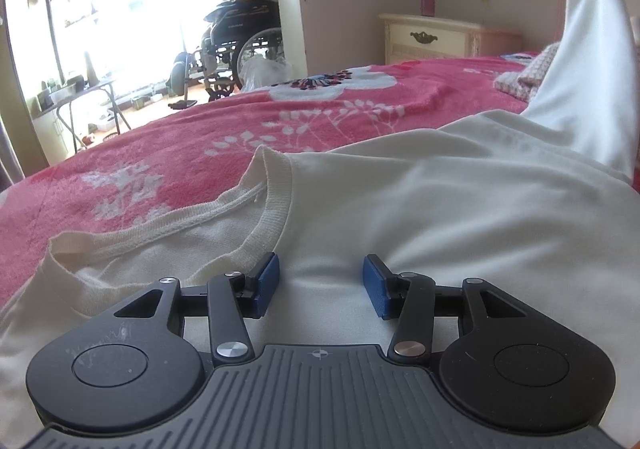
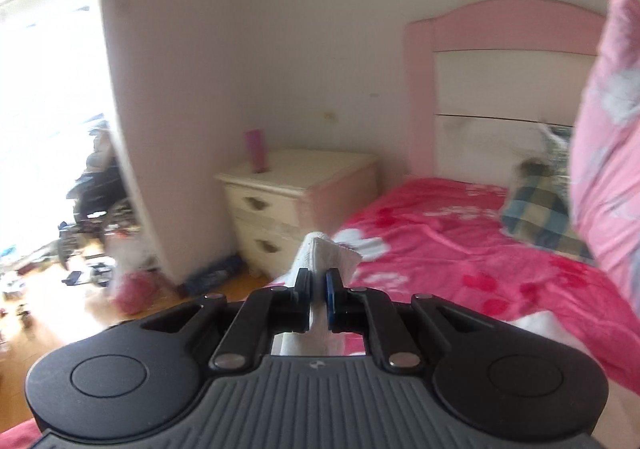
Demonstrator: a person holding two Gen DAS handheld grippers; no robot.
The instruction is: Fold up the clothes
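A cream T-shirt [image 1: 420, 201] is spread on the pink floral blanket [image 1: 200, 137] of the bed. The left gripper [image 1: 320, 285] is held spread just above the shirt, its collar [image 1: 224, 209] at 11 o'clock. No readable writing is seen. The right gripper [image 2: 318, 289] is pinched on a raised fold of the shirt [image 2: 328, 253]. A nightstand [image 2: 288, 205] is seen at 11 o'clock.
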